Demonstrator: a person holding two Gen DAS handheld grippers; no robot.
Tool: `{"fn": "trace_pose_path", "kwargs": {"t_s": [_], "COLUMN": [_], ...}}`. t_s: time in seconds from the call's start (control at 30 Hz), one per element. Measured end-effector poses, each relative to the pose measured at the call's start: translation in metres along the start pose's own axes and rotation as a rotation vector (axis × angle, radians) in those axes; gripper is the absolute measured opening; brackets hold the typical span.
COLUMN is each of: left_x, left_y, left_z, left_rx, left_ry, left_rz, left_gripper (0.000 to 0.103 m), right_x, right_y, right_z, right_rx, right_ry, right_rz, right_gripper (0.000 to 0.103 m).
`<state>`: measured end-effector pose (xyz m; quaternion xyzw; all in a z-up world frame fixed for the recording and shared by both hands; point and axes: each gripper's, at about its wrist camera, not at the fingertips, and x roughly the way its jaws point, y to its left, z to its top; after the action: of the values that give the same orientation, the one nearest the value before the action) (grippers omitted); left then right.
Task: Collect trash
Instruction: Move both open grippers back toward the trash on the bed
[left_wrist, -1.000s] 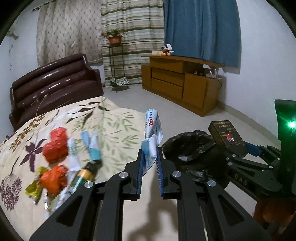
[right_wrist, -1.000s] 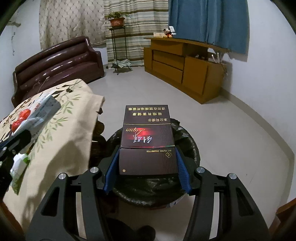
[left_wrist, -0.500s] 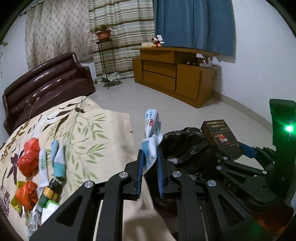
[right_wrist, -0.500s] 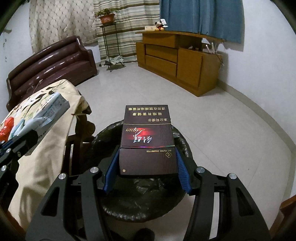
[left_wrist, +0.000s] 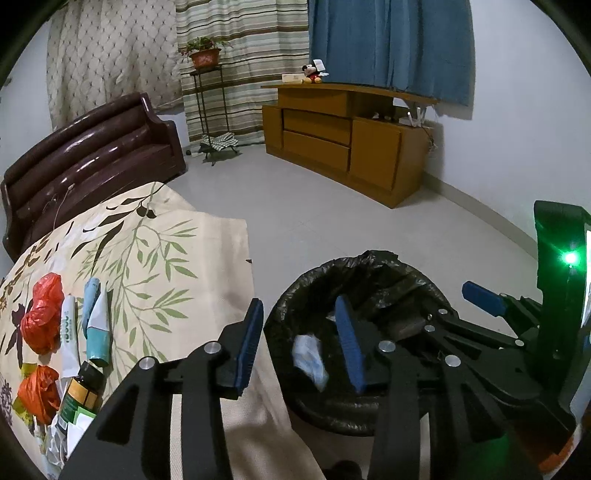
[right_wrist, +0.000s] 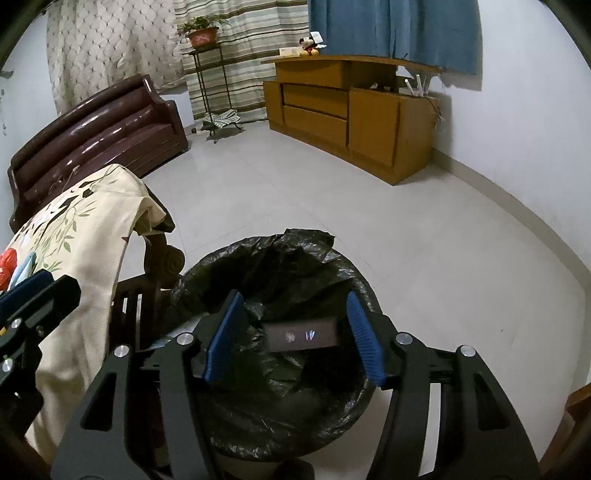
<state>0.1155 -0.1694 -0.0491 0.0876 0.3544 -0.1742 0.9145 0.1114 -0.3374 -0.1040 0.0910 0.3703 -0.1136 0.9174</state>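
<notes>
Both of our grippers are opening over the bin (right_wrist: 273, 258): the left gripper (left_wrist: 299, 336) has just released its white wrapper (left_wrist: 309, 356), which drops inside the bin, and the right gripper (right_wrist: 291, 332) has let go of the dark box (right_wrist: 302, 334), now falling into the liner. More trash (left_wrist: 44, 317) waits on the bench (left_wrist: 166, 258) beside the bin.

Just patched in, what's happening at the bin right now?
Both handheld grippers are over the black-lined trash bin, and both are letting go. The left gripper has its jaws opening, with a white-and-blue wrapper dropping into the bin. The right gripper is opening too; the dark cigarette box is loose between its fingers, inside the bin. More trash, including red plastic bags, waits on the floral tablecloth.
</notes>
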Motion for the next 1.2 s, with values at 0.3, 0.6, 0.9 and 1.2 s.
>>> {"fn": "trace_pose_path", "kwargs": {"t_s": [0.3,0.6,0.9,1.2], "left_x": [-0.011,-0.04,-0.08,-0.121], "left_y": [0.007,0.037,0.084,0.147], "left_z": [0.0,-0.007,-0.025,-0.057], "left_rx": [-0.018,-0.058,-0.113,-0.197], "left_ry": [-0.016,-0.04,-0.066,-0.074], "left_rz": [0.014,0.048,0.122,0.244], "left_gripper": [0.05,0.057,0.065,0.069], "right_x": [-0.011,-0.034,-0.063,-0.089], "right_y": [0.002,0.015,0.057,0.115], "right_z": [0.0,-0.008,-0.017,-0.027], "right_rx": [0.007,0.002,-0.06,-0.141], "right_ry": [-0.009,-0.012,-0.021,-0.034], "right_rz": [-0.002,0.014,0.059,0.12], "right_gripper": [0.061,0.064,0.066,0.068]}}
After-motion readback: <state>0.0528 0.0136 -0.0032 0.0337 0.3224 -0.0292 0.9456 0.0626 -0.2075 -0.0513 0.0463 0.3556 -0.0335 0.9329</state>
